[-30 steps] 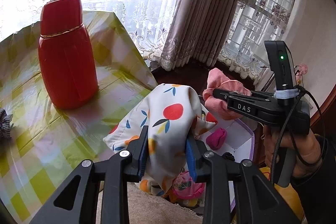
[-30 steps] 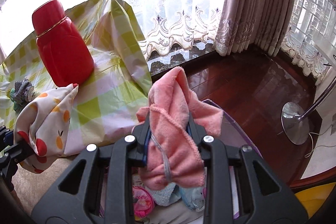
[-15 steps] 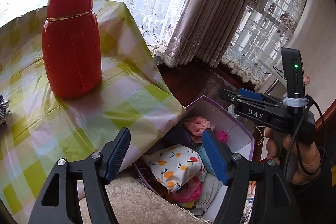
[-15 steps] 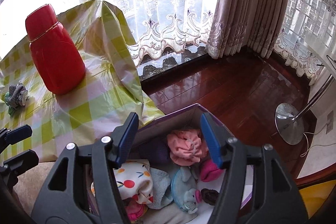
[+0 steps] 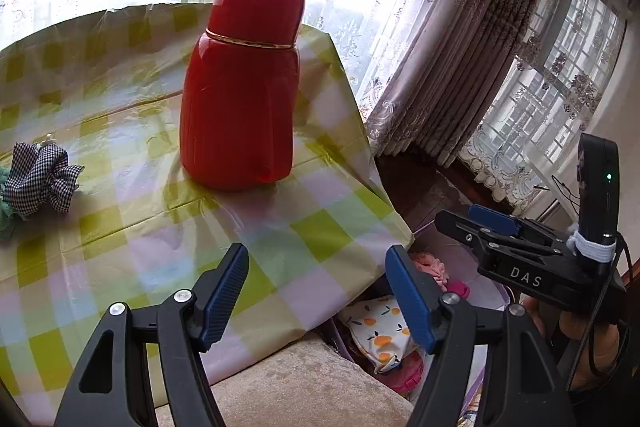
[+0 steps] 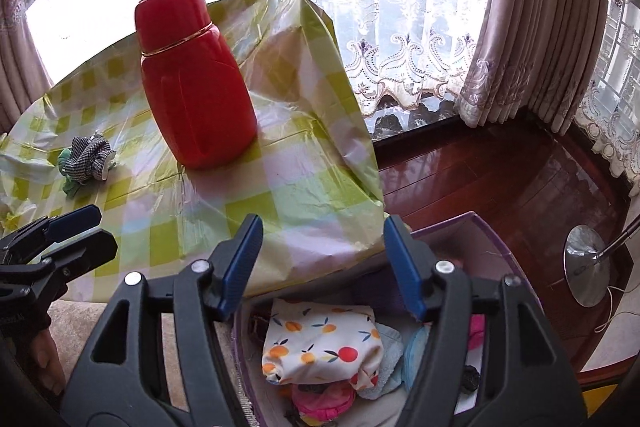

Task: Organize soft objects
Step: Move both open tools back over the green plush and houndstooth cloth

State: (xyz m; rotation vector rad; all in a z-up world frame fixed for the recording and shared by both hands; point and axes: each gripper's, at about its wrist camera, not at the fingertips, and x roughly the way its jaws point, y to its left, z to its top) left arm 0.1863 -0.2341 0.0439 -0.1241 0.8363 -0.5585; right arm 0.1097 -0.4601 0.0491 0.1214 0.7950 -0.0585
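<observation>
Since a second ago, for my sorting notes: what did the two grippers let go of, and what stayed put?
The left gripper dropped the fruit-print cloth into the purple box; the right gripper dropped a pink towel there too. Both jaws have just opened, nothing between them, and swung toward the table. Red flask and checked scrunchie stayed put.

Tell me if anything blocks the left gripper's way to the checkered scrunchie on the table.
Nothing visible does. The left gripper, jaws open and empty, faces bare tablecloth; the checkered scrunchie lies off to the left, and the red flask stands clear of that line.
</observation>
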